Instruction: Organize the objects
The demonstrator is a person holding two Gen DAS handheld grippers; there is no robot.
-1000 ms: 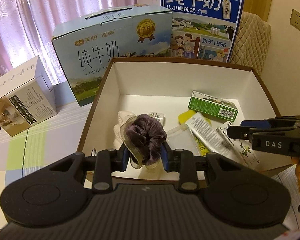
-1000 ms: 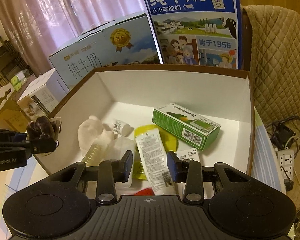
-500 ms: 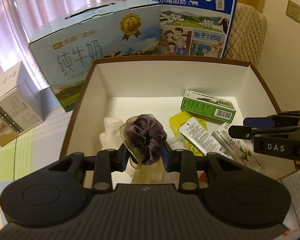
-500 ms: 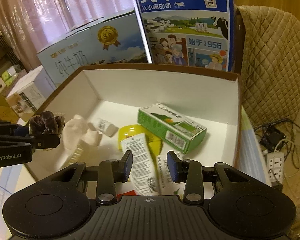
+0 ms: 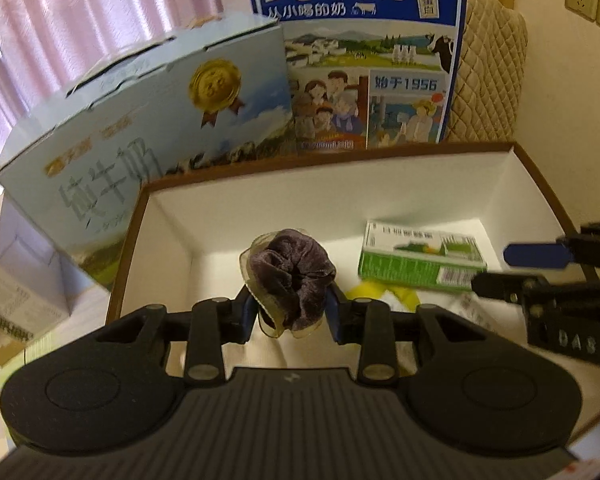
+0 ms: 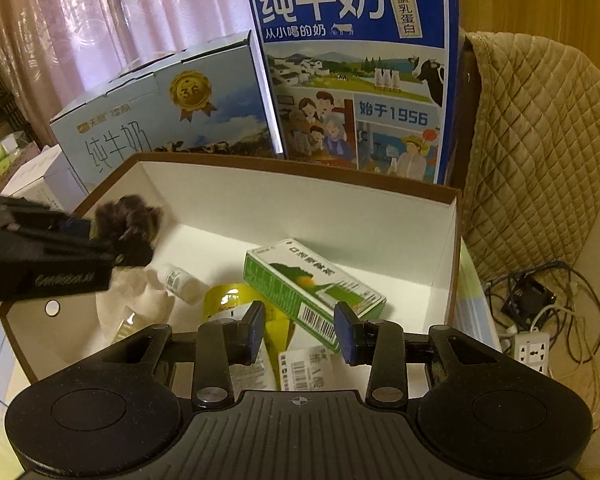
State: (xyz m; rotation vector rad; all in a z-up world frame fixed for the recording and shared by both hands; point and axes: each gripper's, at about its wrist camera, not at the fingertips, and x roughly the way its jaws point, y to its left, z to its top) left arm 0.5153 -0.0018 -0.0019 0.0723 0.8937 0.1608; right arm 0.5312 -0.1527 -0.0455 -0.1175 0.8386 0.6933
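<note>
My left gripper (image 5: 291, 310) is shut on a purple velvet scrunchie (image 5: 290, 272) with a sheer trim and holds it above the open white box (image 5: 340, 200). The scrunchie also shows in the right wrist view (image 6: 128, 226), over the box's left side. My right gripper (image 6: 300, 330) is open and empty above the box's near right part. It also shows at the right of the left wrist view (image 5: 540, 268). In the box lie a green carton (image 6: 312, 284), a yellow pouch (image 6: 230, 300), a small white bottle (image 6: 178, 280), white sachets (image 6: 306, 368) and a white cloth (image 6: 140, 308).
A light blue milk case (image 5: 140, 152) and a tall blue milk case (image 5: 364, 60) stand behind the box. A white carton (image 5: 16, 280) sits at the left. A quilted chair back (image 6: 540, 152) and a power strip (image 6: 534, 350) with cables are at the right.
My left gripper has moved forward over the box with the scrunchie, which now hangs further in over the box. My right gripper has moved a little closer to the box and stays open.
</note>
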